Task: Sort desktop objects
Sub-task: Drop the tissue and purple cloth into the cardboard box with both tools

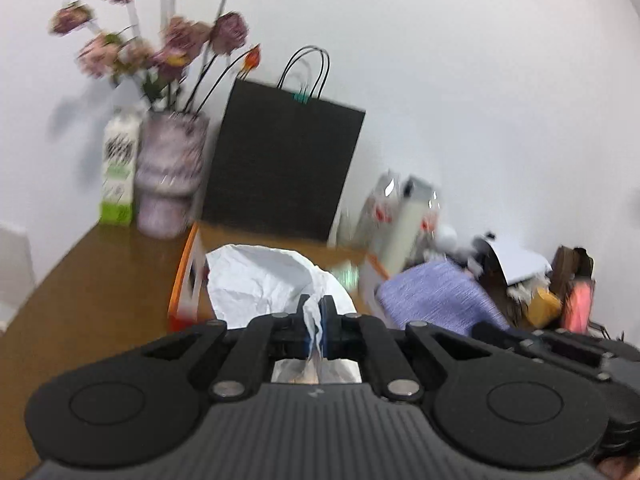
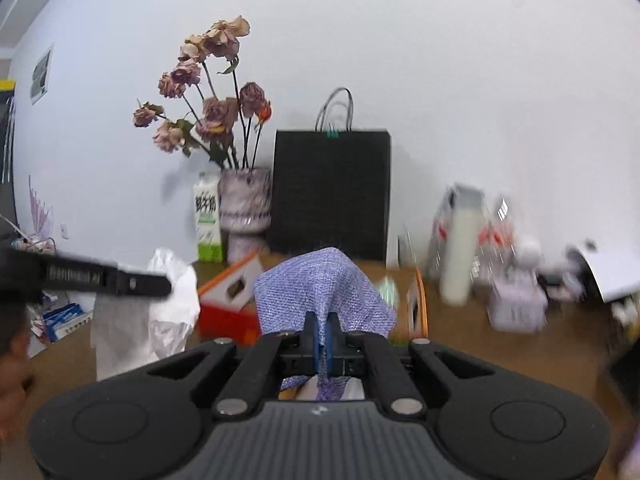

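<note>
My left gripper [image 1: 315, 322] is shut on a crumpled white paper [image 1: 264, 280] and holds it above the brown desk [image 1: 100, 280]. The same paper [image 2: 168, 304] hangs from the left gripper at the left of the right wrist view. My right gripper [image 2: 323, 336] is shut on a purple woven cloth [image 2: 320, 288], which drapes over its fingers. The cloth also shows at the right of the left wrist view [image 1: 436, 300].
An orange and white box [image 2: 232, 300] lies on the desk behind both grippers. A black paper bag [image 2: 330, 196], a vase of dried roses [image 2: 244, 204] and a green milk carton [image 2: 208, 220] stand against the wall. Bottles and clutter [image 2: 500, 256] fill the right.
</note>
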